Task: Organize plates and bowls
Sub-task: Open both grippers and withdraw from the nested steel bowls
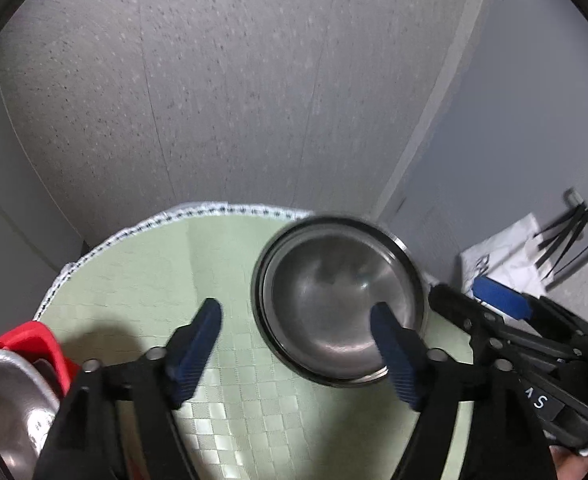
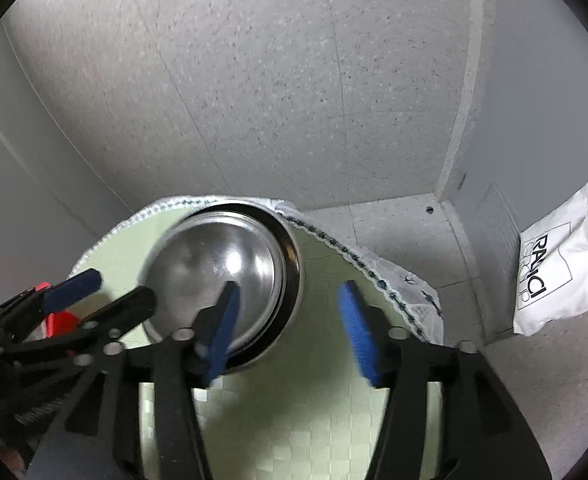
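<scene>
A steel bowl nested in another steel bowl stands on the round table with a pale green checked cloth. My left gripper is open above the cloth; its right finger hangs over the bowl's near rim. In the right wrist view the same bowl stack sits at the table's far edge. My right gripper is open, its left finger over the bowl's near right rim. Neither gripper holds anything. Another steel bowl lies in a red rack at the left.
The right gripper shows at the right of the left wrist view, and the left gripper at the left of the right wrist view. A white paper bag leans against the wall on the floor. The table's lace edge hangs over grey floor.
</scene>
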Demonstrator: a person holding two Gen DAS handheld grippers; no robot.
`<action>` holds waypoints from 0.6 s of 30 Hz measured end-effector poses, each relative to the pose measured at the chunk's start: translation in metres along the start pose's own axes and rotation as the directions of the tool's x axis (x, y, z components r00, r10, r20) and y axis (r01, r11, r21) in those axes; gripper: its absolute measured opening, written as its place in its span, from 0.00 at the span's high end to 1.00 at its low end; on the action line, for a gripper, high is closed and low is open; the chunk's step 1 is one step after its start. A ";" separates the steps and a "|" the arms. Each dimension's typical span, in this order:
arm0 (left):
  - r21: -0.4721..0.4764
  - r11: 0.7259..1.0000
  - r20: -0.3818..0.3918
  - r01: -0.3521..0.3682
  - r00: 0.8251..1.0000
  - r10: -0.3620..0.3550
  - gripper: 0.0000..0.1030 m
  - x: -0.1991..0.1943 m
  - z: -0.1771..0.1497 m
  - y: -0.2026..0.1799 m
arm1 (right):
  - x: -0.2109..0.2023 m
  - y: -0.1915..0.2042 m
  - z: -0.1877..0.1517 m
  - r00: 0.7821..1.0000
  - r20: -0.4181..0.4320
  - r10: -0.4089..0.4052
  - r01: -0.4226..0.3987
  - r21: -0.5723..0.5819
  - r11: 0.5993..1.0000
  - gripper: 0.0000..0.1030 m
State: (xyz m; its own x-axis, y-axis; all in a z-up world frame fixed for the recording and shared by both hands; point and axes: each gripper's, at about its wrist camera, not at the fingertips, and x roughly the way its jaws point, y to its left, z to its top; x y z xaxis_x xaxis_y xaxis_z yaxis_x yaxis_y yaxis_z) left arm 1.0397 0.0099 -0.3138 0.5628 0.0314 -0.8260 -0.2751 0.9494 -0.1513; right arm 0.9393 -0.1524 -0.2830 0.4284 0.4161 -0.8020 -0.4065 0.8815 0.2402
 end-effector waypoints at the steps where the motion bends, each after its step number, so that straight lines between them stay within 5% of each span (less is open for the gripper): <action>1: 0.000 1.000 0.018 -0.004 1.000 0.004 0.24 -0.010 -0.001 0.002 | -0.008 -0.001 -0.001 1.000 0.015 0.009 -0.009 0.001 1.000 0.31; 9: 0.006 0.997 0.122 -0.075 0.990 0.073 0.12 -0.067 -0.033 0.009 | -0.060 -0.001 -0.021 0.995 0.074 0.064 -0.065 0.008 0.998 0.29; 18: -0.009 0.998 0.074 -0.063 0.995 0.063 0.09 -0.085 -0.065 0.011 | -0.084 0.004 -0.041 0.993 0.073 0.091 -0.090 -0.006 0.996 0.25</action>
State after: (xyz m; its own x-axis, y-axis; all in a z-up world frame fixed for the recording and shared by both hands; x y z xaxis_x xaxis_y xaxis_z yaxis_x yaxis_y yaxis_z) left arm 0.9382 -0.0026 -0.2811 0.6001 0.1143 -0.7918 -0.3172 0.9426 -0.1044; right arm 0.8683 -0.1930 -0.2372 0.4473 0.5095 -0.7351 -0.4487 0.8388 0.3083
